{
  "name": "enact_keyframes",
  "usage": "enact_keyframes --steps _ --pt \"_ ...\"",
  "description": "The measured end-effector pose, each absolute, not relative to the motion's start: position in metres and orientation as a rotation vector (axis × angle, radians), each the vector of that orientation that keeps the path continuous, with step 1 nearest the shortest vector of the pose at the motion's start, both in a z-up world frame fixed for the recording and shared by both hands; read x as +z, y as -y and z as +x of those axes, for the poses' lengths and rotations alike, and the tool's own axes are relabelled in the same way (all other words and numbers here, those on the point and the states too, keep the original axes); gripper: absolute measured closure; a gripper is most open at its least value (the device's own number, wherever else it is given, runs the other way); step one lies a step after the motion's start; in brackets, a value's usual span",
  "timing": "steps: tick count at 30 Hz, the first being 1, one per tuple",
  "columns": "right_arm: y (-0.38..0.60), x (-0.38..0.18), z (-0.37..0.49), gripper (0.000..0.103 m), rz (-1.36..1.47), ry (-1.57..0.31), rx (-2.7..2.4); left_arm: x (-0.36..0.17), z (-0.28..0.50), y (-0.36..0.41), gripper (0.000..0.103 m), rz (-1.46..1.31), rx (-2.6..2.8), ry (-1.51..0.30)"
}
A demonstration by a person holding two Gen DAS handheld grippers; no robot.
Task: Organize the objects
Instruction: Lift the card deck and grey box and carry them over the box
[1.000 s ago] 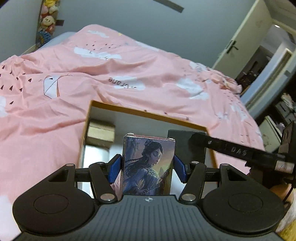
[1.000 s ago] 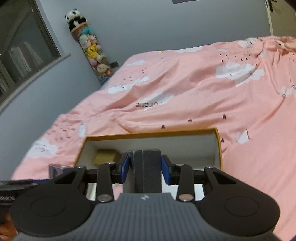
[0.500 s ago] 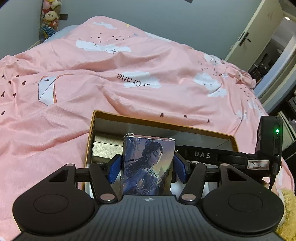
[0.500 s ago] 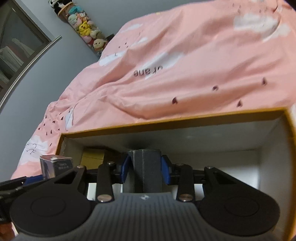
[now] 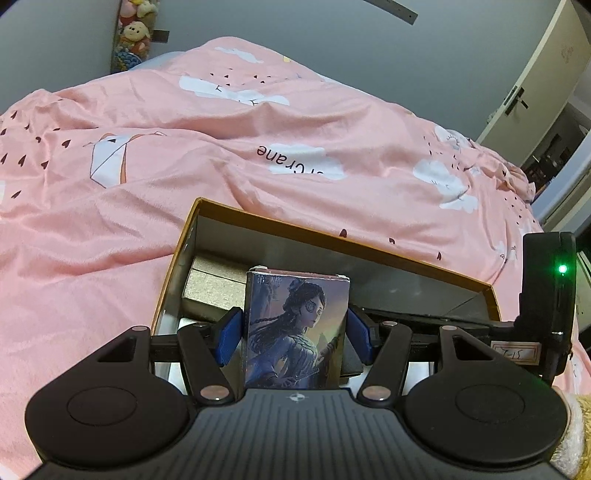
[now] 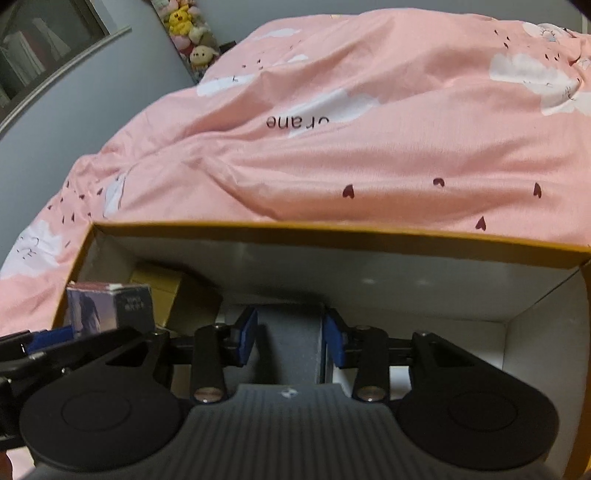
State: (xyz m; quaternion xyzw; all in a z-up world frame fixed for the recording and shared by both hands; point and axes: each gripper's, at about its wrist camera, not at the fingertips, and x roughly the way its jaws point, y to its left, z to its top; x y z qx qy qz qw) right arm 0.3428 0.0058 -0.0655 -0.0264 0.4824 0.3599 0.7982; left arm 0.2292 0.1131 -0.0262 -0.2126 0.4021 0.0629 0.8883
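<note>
My left gripper [image 5: 295, 330] is shut on a card box [image 5: 297, 328] printed with a dark-haired woman, held upright over the near left part of an open orange-rimmed cardboard box [image 5: 332, 236]. The card box also shows in the right wrist view [image 6: 110, 310]. My right gripper [image 6: 290, 339] is shut on a plain grey box [image 6: 291, 343], low inside the cardboard box [image 6: 332, 230]. A tan box [image 5: 214, 284] lies inside at the far left; it also shows in the right wrist view [image 6: 162, 291].
The cardboard box sits on a bed with a rumpled pink duvet [image 5: 258, 147]. Plush toys [image 5: 135, 33] hang on the grey wall. A door [image 5: 535, 85] stands open at the right. A window [image 6: 44, 48] is at the left.
My right gripper has gone down and forward into the cardboard box with the grey box. My left gripper has come closer over the box's left end, still holding the card box.
</note>
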Motion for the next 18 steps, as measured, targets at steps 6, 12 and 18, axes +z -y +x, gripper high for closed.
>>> enact_keyframes --steps 6,12,18 --pt "0.001 -0.062 0.336 0.054 -0.102 -1.05 0.753 -0.027 0.224 -0.115 0.034 -0.453 0.133 -0.819" --pt "0.002 -0.07 0.331 0.084 -0.087 -1.1 0.768 -0.026 0.222 -0.116 0.034 -0.46 0.122 -0.812" --pt "-0.01 -0.074 0.326 0.088 -0.056 -1.105 0.831 -0.025 0.221 -0.118 0.034 -0.462 0.124 -0.808"
